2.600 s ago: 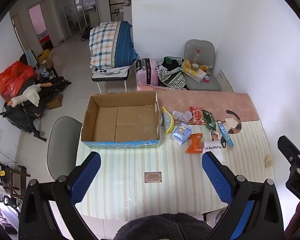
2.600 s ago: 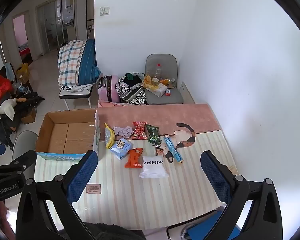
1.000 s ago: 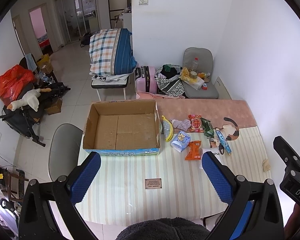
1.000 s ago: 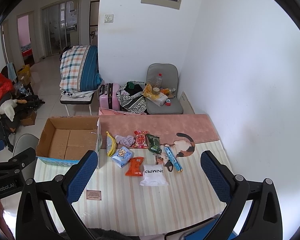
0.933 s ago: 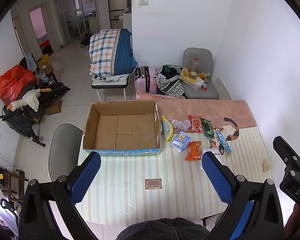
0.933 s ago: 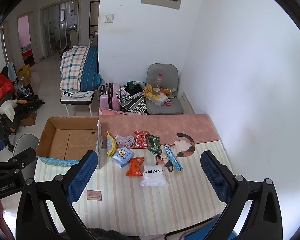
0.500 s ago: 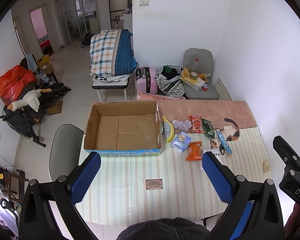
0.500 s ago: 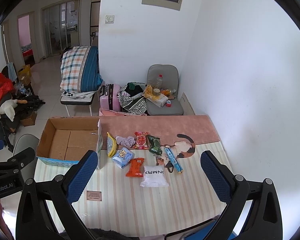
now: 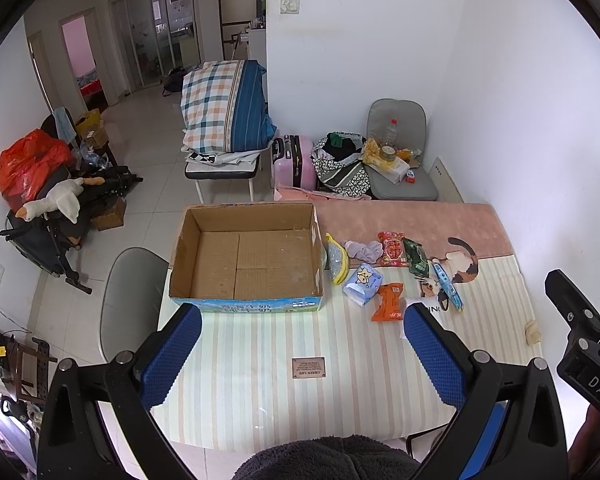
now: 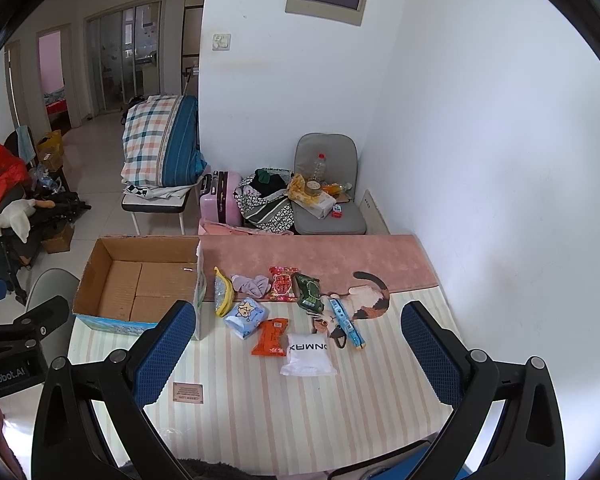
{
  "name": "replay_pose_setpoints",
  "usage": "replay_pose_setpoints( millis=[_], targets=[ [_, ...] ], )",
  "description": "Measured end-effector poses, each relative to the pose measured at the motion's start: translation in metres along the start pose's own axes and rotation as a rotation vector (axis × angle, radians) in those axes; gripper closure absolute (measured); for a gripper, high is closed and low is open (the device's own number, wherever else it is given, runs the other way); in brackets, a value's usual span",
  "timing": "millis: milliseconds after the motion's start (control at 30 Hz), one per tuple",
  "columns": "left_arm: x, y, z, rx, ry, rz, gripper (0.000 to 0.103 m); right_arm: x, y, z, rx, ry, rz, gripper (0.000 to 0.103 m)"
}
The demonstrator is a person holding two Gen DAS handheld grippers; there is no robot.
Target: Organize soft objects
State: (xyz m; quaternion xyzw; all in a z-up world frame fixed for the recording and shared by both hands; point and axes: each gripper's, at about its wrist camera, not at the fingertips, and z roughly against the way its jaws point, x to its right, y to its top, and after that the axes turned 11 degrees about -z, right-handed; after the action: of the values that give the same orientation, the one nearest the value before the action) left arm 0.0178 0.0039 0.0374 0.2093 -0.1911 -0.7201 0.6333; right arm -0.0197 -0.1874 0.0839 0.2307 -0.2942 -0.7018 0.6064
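An open, empty cardboard box (image 9: 252, 256) (image 10: 140, 280) stands at the table's far left. To its right lie several soft items: a yellow pouch (image 9: 337, 259) (image 10: 222, 292), a lilac cloth (image 9: 364, 249) (image 10: 254, 283), a red packet (image 9: 392, 248) (image 10: 284, 283), a green pack (image 9: 416, 257) (image 10: 309, 293), a light blue pack (image 9: 363, 283) (image 10: 246, 317), an orange packet (image 9: 389, 302) (image 10: 271, 337), a white bag (image 10: 308, 354) and a blue tube (image 9: 447, 286) (image 10: 346, 323). My left gripper (image 9: 302, 354) and right gripper (image 10: 296, 354) are open, empty and high above the table.
The table (image 9: 260, 392) has a striped cloth with a cat picture and a pink strip at the back. A small brown label (image 9: 308, 368) lies near the front. A grey chair (image 9: 130, 304) stands left of the table. A white wall is close on the right.
Both grippers have risen slightly and pulled back, so the table looks a little smaller. Nothing on the table has moved.
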Motion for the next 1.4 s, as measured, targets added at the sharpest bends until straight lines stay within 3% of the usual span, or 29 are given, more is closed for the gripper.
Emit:
replay_pose_setpoints(
  millis=[400,533,767,933,1200,1400],
  targets=[
    [0.001,0.006,0.003,0.014,0.009,0.006,0.000,0.002,-0.002,0.005,0.010,0.012,0.006,0.000],
    [-0.001,-0.008,0.004,0.015,0.009,0.012,0.000,0.002,-0.004,0.005,0.008,0.014,0.004,0.000],
    [0.007,-0.007,-0.039,-0.033,0.032,0.000,0.000,0.018,-0.008,-0.041,-0.075,-0.020,-0.029,0.000],
    [0.023,-0.002,-0.113,-0.142,0.013,-0.019,0.000,0.052,-0.019,-0.136,-0.240,-0.087,-0.069,0.000],
    [0.078,-0.012,-0.288,-0.438,-0.147,-0.032,0.003,0.098,-0.082,-0.348,-0.558,-0.081,-0.099,0.000],
    [0.123,-0.008,-0.393,-0.564,-0.135,-0.141,0.005,0.101,-0.131,-0.459,-0.721,-0.044,-0.102,0.000]
  ],
)
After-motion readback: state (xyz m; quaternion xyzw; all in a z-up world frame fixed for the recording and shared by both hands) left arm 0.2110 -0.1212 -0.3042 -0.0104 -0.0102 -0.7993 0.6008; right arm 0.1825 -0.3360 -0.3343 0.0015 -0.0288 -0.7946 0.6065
